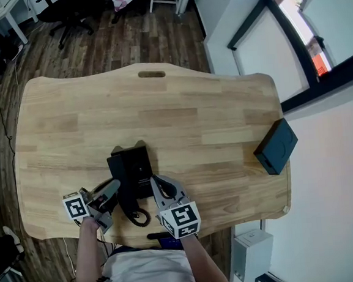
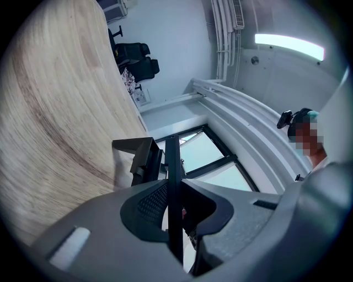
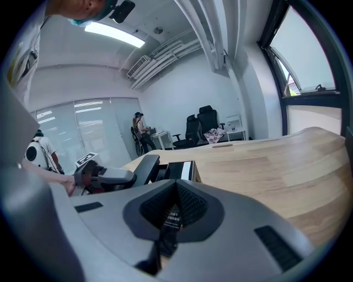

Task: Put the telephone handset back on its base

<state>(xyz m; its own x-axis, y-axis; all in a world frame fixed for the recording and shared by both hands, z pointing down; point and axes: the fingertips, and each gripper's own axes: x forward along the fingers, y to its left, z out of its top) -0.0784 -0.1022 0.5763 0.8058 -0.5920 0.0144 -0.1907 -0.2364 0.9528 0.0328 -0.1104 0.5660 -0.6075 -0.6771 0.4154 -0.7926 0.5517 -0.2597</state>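
Closest to me are my two claws, low over the near edge of the light wooden table (image 1: 192, 105). My left claw (image 1: 114, 187) is pinched on a thin black bar. I think it is the black telephone handset (image 2: 172, 165), seen from its edge. It runs along the left side of the black telephone base (image 1: 134, 167), just beside it. My right claw (image 1: 158, 183) is closed with nothing in it, by the base's other side. I think the handset is not in its place yet. It has to be lifted and laid on the base.
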